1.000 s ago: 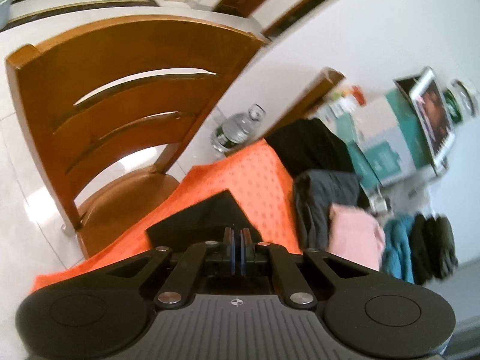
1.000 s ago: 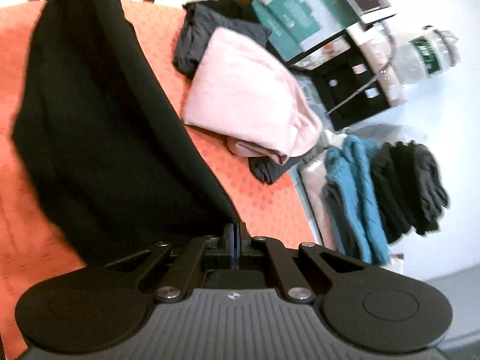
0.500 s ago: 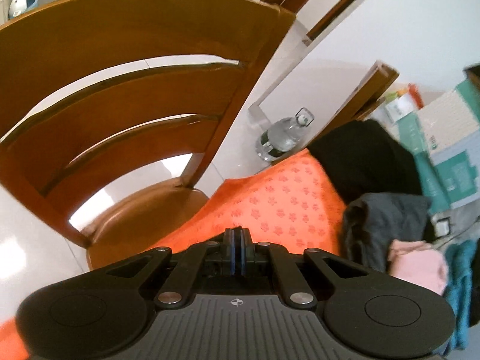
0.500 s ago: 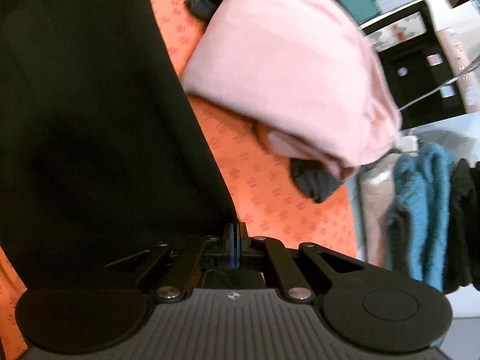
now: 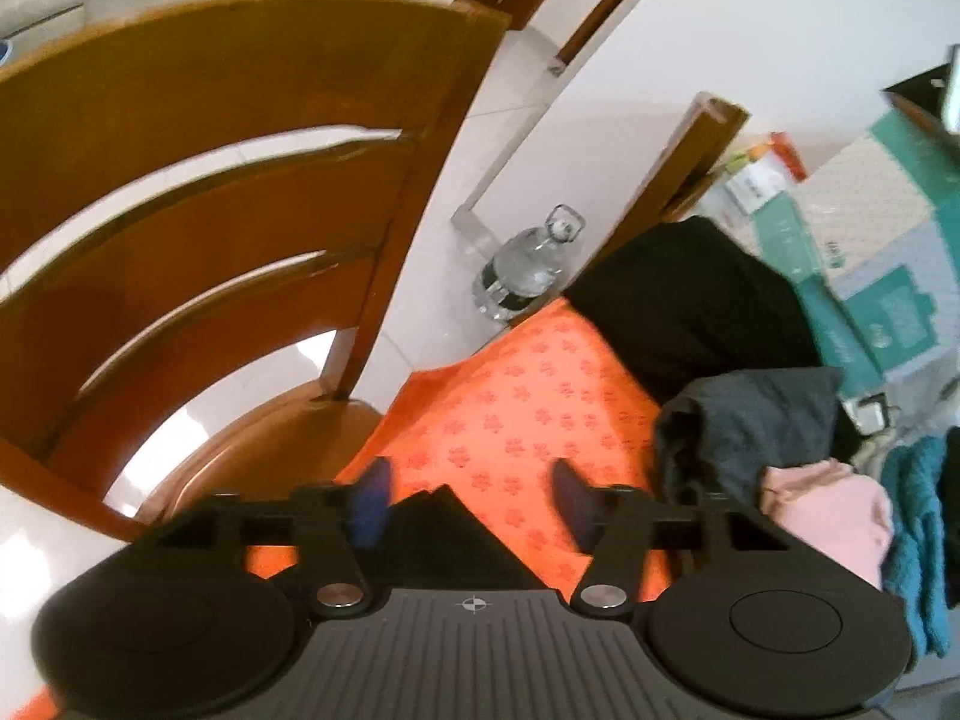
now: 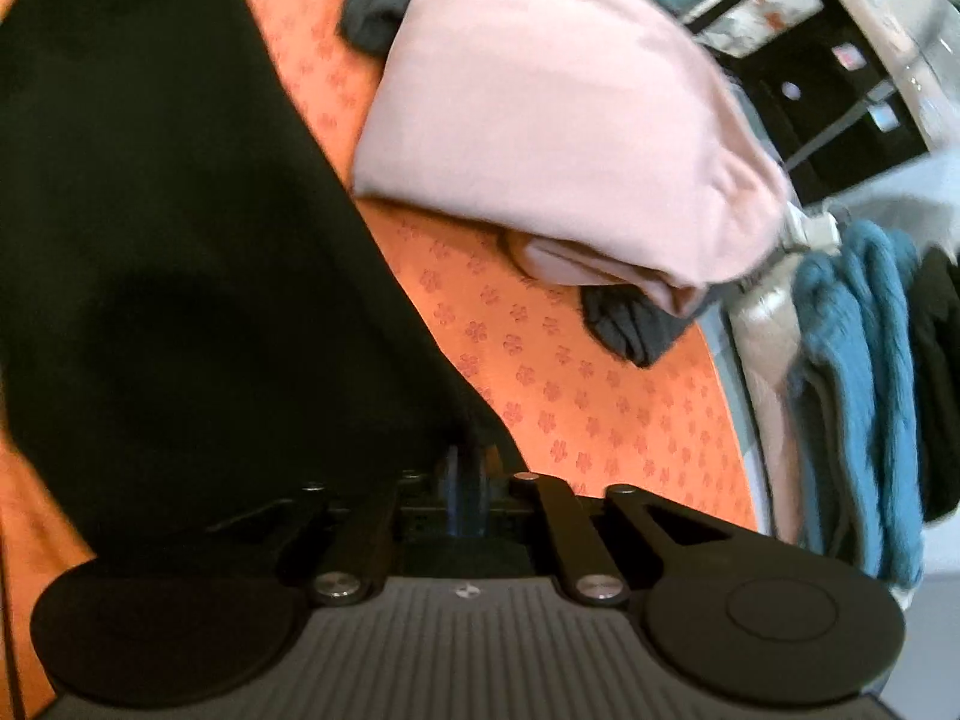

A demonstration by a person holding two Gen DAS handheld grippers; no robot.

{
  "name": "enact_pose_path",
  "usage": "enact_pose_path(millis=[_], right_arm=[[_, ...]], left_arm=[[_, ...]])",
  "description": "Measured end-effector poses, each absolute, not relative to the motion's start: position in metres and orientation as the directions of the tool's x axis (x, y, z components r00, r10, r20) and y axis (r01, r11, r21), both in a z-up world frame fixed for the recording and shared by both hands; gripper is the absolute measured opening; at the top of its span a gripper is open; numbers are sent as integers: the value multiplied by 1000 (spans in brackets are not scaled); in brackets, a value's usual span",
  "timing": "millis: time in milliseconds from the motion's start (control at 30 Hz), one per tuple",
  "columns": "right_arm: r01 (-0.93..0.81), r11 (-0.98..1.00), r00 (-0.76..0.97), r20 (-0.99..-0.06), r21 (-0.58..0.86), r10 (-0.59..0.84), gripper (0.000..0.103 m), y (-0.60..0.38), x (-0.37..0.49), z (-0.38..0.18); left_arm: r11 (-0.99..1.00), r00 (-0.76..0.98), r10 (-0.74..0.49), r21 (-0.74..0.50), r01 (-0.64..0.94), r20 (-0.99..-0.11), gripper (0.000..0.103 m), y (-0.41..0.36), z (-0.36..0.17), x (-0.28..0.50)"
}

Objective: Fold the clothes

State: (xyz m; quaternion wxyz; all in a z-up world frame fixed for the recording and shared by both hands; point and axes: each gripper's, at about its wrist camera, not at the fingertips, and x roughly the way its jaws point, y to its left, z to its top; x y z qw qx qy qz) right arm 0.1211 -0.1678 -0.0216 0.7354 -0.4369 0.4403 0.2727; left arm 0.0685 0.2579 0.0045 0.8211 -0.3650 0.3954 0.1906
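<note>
A black garment [image 6: 180, 240] lies spread on the orange flowered cloth [image 6: 570, 402] over the table. My right gripper [image 6: 465, 474] is shut on its near corner. In the left wrist view my left gripper [image 5: 471, 501] is open, and a corner of the black garment [image 5: 438, 516] lies loose between its fingers on the orange cloth [image 5: 528, 408]. A folded pink garment [image 6: 552, 120] lies on a dark grey one [image 6: 630, 324] to the right of the black garment.
A wooden chair [image 5: 210, 210] stands close at the table's left edge. A water bottle [image 5: 528, 264] stands on the floor beyond. A black pile [image 5: 696, 300], a grey pile [image 5: 744, 420] and a teal knit [image 6: 858, 390] lie at the back and right. Boxes stand behind them.
My left gripper has opened and let go of the black garment's corner. My right gripper stays shut on the garment and has come down closer to the cloth.
</note>
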Motion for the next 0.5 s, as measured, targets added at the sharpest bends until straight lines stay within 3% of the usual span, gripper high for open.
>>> enact_pose_path(millis=[100,200,500], right_arm=[[-751,550,469,-881,-365,56,25,-182,107,3],[-698,643,475,-876,-316,85,27,-203,86,26],[-526,807,508,-860,-267,46,33,-266,3,43]], left_arm=[[689,636,-2,-462,-558,-771,76,252,20,59],[735,651,-51,-470,-489,-757,85,241,35,51],[884,631,-167,-398,-244,-758,87,184,57,29]])
